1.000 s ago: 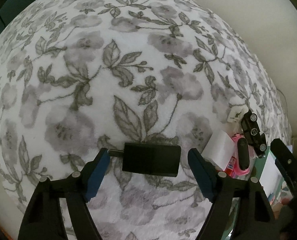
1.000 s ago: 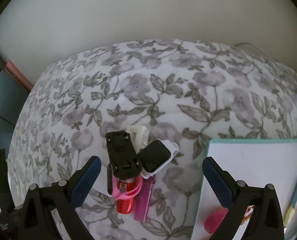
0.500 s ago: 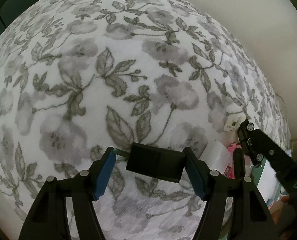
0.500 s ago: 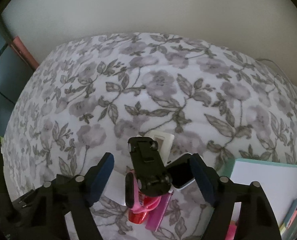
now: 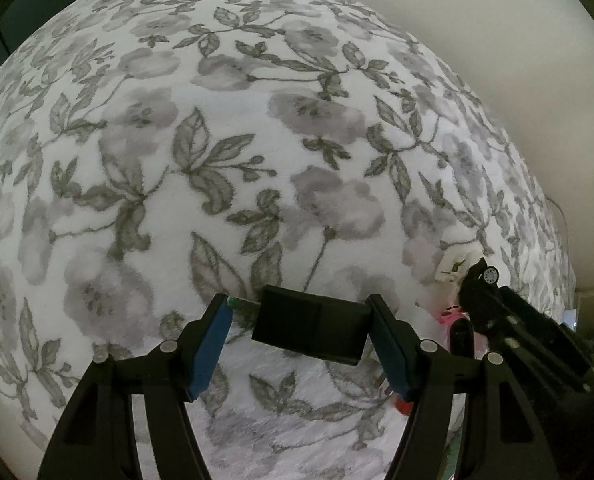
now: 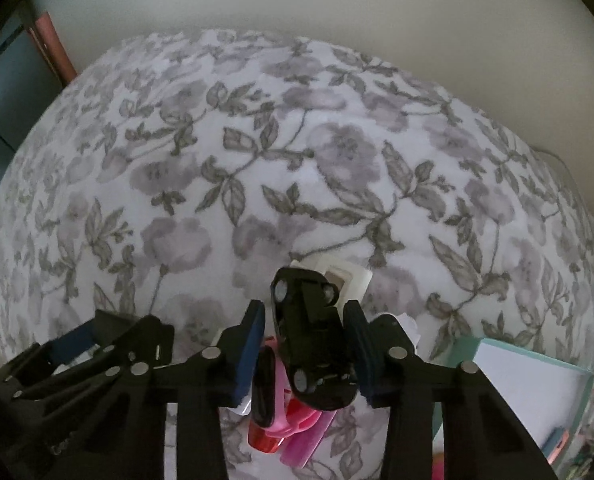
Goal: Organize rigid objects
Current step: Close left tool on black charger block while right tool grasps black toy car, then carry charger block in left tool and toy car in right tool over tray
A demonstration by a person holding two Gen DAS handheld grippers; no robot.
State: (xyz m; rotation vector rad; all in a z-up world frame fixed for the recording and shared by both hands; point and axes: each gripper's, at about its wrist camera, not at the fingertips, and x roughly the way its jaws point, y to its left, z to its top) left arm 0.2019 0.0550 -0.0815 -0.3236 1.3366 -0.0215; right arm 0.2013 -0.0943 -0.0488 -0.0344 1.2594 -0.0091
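Observation:
A black rectangular block (image 5: 311,330) with a thin green-tipped pin lies on the floral bed cover between the fingers of my left gripper (image 5: 299,330). The right finger touches it; a small gap shows at the left finger. My right gripper (image 6: 305,332) is closed around a black toy car (image 6: 311,336) lying upside down, wheels up, on a pile. The pile holds a pink item (image 6: 285,412), a red item (image 6: 263,438), a magenta strip (image 6: 303,444) and a white plastic piece (image 6: 351,280). The car also shows in the left wrist view (image 5: 481,288).
A teal-rimmed box (image 6: 533,396) with a white sheet and small coloured things stands at the right. The floral cover (image 5: 217,140) stretches far and left. A pale wall (image 6: 297,8) runs behind the bed. The left gripper shows at lower left in the right wrist view (image 6: 97,356).
Both grippers have narrowed from wide open. The left has closed in on the black block. The right has moved forward over the pile and closed around the toy car.

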